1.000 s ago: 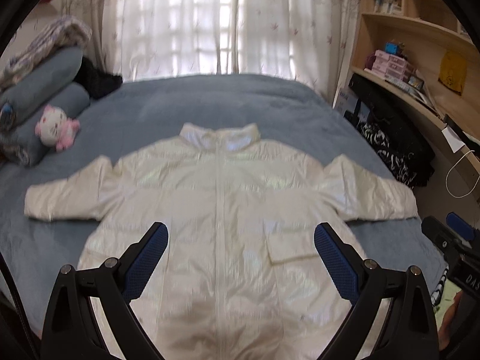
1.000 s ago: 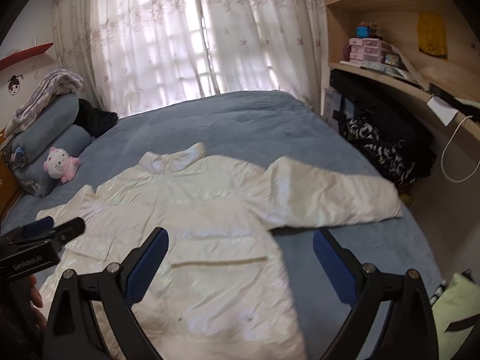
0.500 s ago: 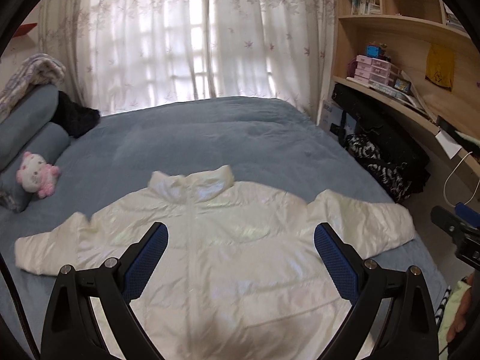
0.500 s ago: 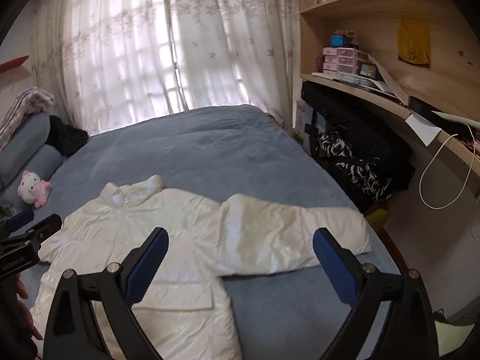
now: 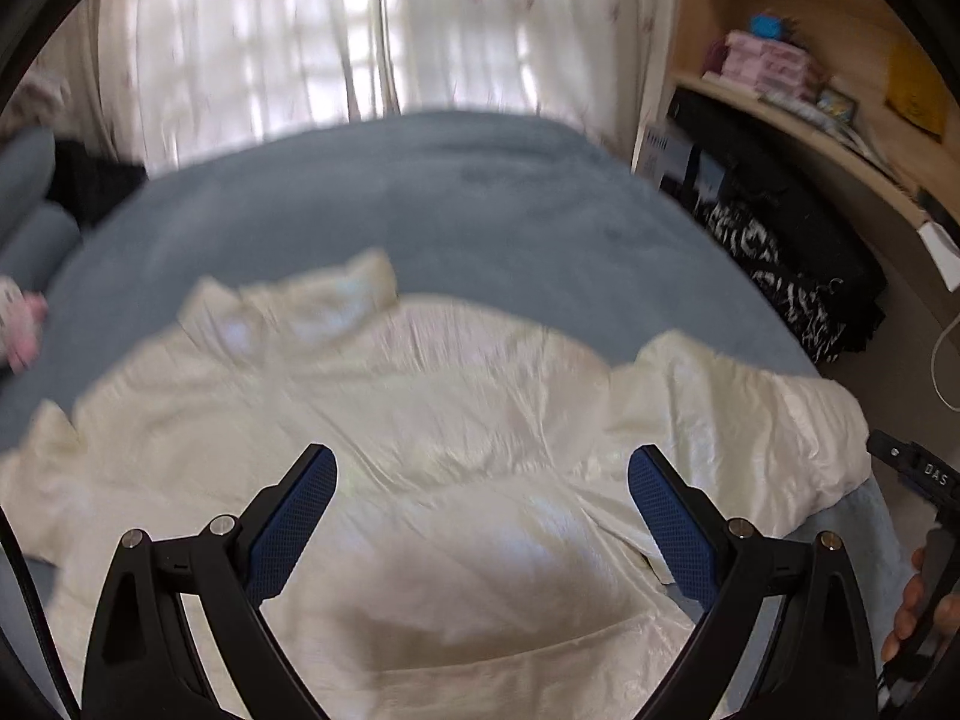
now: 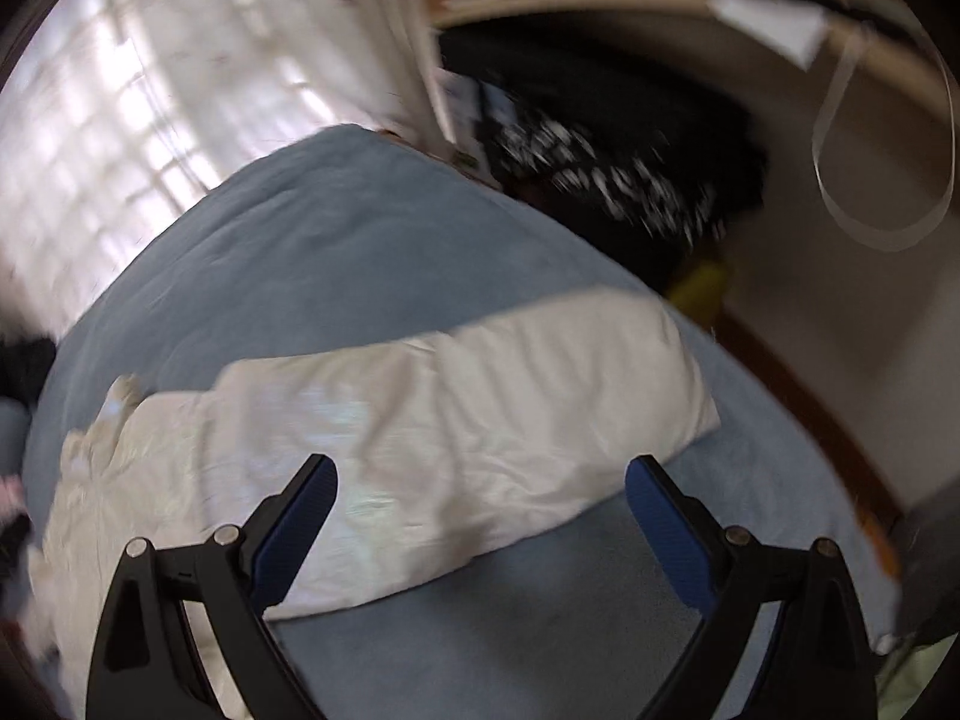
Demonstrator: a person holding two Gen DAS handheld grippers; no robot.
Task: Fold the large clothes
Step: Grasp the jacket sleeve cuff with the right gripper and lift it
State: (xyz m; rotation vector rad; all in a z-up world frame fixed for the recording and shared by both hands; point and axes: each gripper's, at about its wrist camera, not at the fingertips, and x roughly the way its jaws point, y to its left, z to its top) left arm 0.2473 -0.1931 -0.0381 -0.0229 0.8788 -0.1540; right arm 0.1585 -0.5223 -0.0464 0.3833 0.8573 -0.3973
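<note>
A shiny cream puffer jacket (image 5: 420, 420) lies flat and face up on the blue bed (image 5: 420, 198), collar pointing toward the window. My left gripper (image 5: 483, 489) hovers open above the jacket's right chest, nothing between its blue pads. The right sleeve (image 6: 480, 396) stretches toward the bed's right edge. My right gripper (image 6: 480, 501) hangs open just above that sleeve and holds nothing. In the left wrist view the right gripper (image 5: 924, 492) and a hand (image 5: 912, 612) show at the far right edge. Both views are motion-blurred.
Sheer curtains (image 5: 300, 30) cover the window behind the bed. A wooden shelf unit (image 5: 810, 90) and a pile of black patterned bags (image 5: 780, 252) stand along the right side. Grey pillows (image 5: 24, 204) and a pink plush toy (image 5: 21, 324) lie at the left.
Both grippers have swung right and dropped closer to the jacket. The right wrist view has tilted and now looks down on the right sleeve. Both stay open.
</note>
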